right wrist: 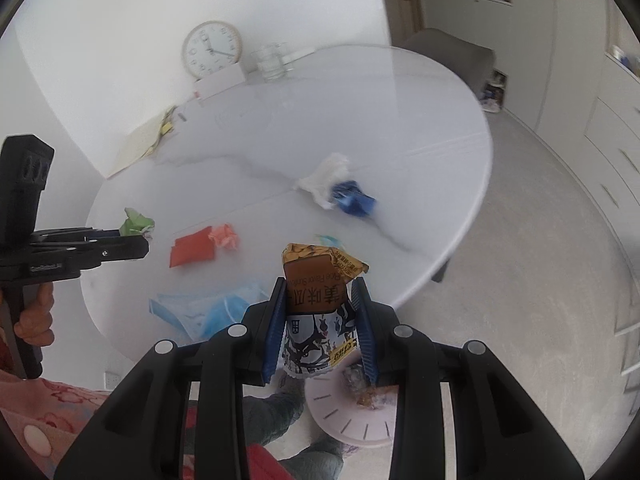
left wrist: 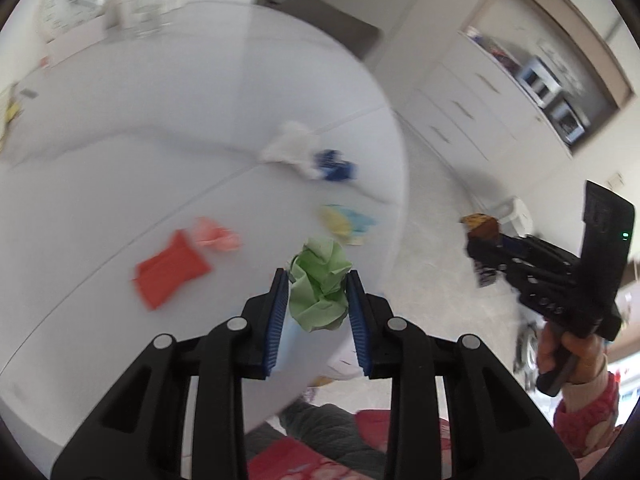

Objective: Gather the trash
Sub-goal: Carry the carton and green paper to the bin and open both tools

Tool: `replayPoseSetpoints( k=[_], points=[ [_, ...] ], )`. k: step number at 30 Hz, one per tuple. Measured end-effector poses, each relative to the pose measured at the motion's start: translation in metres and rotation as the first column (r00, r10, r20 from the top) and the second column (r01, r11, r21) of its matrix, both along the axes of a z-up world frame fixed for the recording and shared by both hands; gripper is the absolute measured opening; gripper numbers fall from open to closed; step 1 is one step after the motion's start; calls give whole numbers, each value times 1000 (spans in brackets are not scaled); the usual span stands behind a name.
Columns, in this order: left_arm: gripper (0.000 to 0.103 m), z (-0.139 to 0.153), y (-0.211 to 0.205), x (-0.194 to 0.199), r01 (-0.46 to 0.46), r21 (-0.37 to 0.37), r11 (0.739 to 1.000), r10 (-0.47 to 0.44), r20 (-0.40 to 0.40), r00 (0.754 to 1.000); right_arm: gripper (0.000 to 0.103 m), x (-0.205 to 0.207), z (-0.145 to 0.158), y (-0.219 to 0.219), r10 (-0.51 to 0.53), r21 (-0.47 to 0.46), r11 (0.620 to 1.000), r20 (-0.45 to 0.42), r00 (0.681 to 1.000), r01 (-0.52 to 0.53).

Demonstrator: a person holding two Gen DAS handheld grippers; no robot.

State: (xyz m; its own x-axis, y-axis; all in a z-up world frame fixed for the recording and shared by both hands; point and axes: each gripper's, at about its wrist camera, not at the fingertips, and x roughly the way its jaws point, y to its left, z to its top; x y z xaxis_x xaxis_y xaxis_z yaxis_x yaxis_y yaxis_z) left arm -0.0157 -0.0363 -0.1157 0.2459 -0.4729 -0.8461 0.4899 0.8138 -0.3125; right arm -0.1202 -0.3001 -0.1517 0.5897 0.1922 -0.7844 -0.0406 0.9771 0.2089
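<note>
My left gripper (left wrist: 317, 280) is shut on a crumpled green paper ball (left wrist: 319, 284) above the white round table (left wrist: 160, 120); it also shows in the right wrist view (right wrist: 138, 222). My right gripper (right wrist: 323, 284) is shut on a brown and white snack wrapper (right wrist: 316, 300), held off the table's near edge above a pink bin (right wrist: 352, 416) that has trash in it. On the table lie a red packet (right wrist: 192, 251), a pink paper ball (right wrist: 225, 237), a white tissue (right wrist: 326, 178), a blue wrapper (right wrist: 354, 198) and a blue face mask (right wrist: 208, 312).
A clock (right wrist: 212, 49), a glass (right wrist: 272, 62) and a white box (right wrist: 220, 80) stand at the table's far side. Papers (right wrist: 136, 144) lie at the left. A yellow and blue wrapper (left wrist: 344, 220) lies near the table edge. White drawers (left wrist: 460, 112) line the wall.
</note>
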Motion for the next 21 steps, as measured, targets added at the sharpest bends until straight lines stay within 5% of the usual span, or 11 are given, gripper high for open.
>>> replayPoseSetpoints(
  k=[6, 8, 14, 21],
  points=[
    [33, -24, -86, -35, 221, 55, 974, -220, -27, 975, 33, -46, -8, -41, -131, 8, 991, -29, 991, 131],
    [54, -37, -108, -41, 257, 92, 962, -252, -60, 966, 33, -57, -9, -50, -152, 13, 988, -29, 988, 153],
    [91, -34, -115, -58, 219, 120, 968, -215, -47, 976, 33, -70, -10, -59, -161, 22, 987, -27, 987, 161],
    [95, -28, -105, -47, 114, 150, 982, -114, -8, 993, 34, -67, -18, -47, -104, 35, 994, -34, 994, 105]
  ],
)
